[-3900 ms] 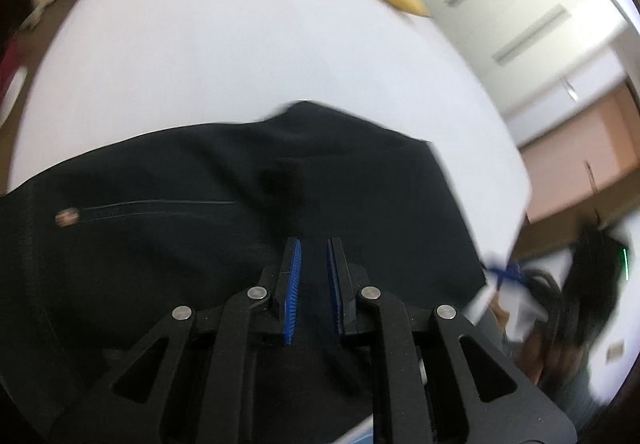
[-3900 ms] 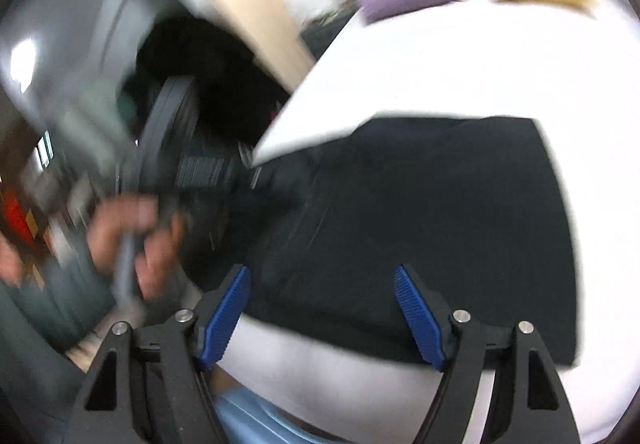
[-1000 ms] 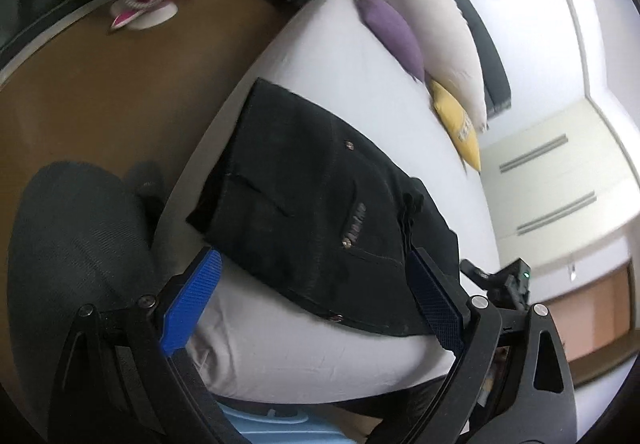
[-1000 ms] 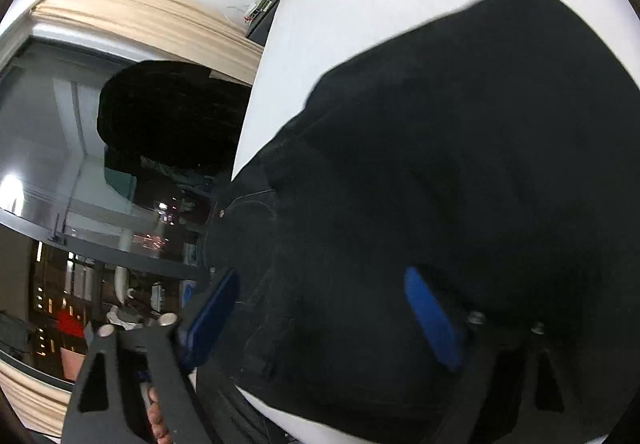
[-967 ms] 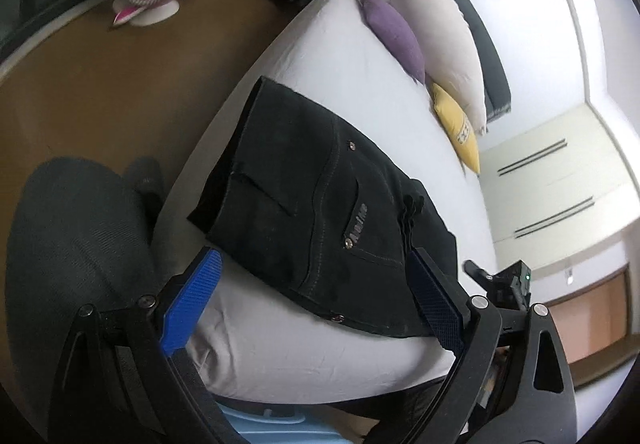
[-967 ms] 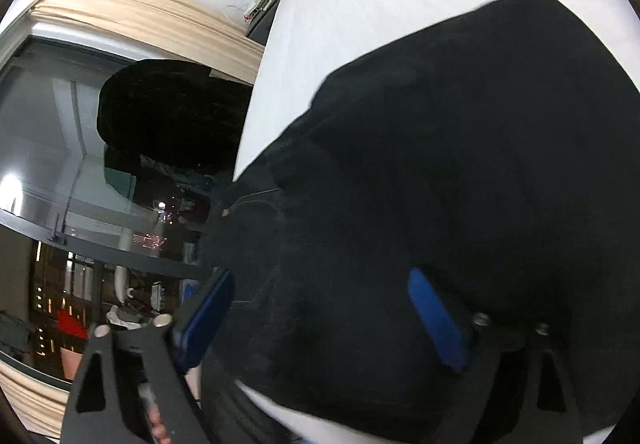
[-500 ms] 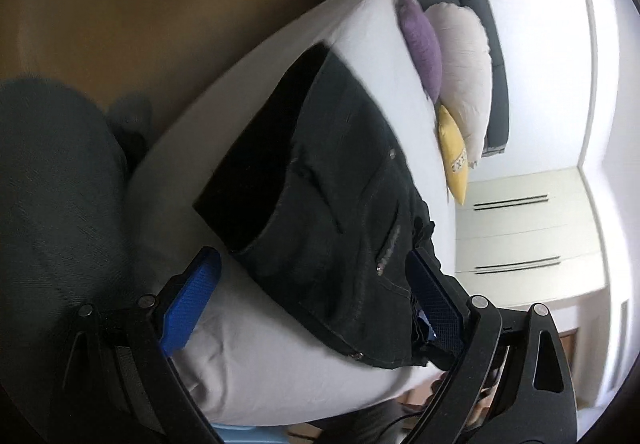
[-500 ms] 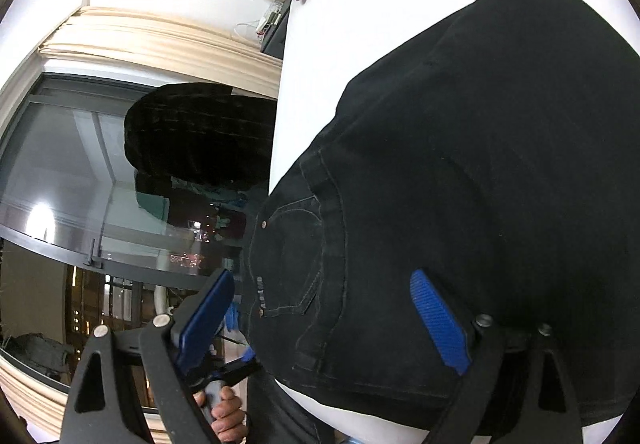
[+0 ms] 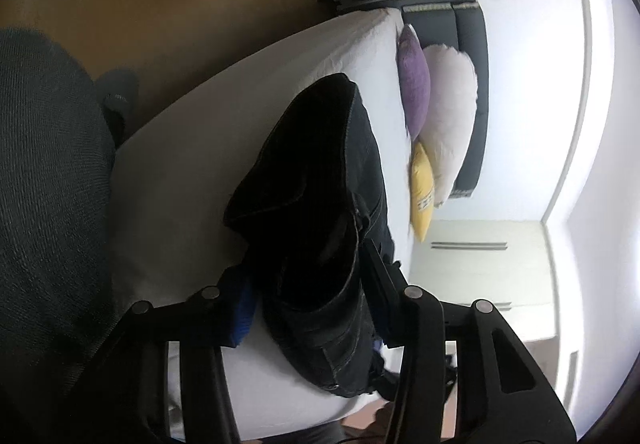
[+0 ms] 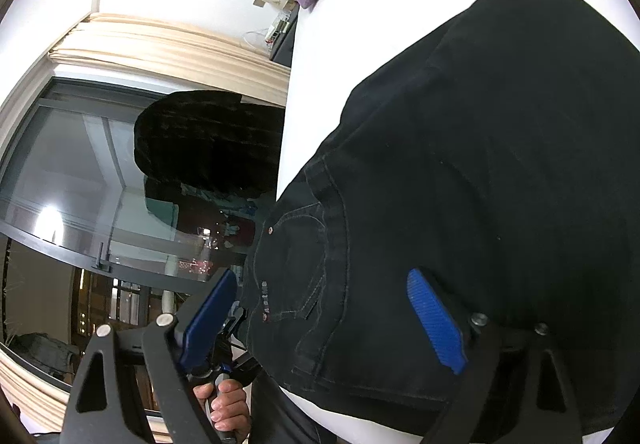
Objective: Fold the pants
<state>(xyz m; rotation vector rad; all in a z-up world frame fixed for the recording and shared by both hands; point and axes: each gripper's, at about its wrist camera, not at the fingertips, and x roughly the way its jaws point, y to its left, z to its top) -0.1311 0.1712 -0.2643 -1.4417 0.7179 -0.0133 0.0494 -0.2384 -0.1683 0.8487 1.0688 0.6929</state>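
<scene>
The folded black denim pants (image 9: pixel 320 212) are seen lying on the white-sheeted bed (image 9: pixel 180 172), near its edge. The left gripper (image 9: pixel 308 296) is clamped around the bundled waist end of the pants. The right gripper (image 10: pixel 320 316) is held with jaws apart above the pants' pocket area.

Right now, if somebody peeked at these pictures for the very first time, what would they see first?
The black pants would catch the eye first: they lie in a folded heap near the edge of the white bed, and the left gripper has its jaws closed in on their near end. After that come the purple pillow, the white pillow and the yellow pillow, lined up at the bed's far end.
</scene>
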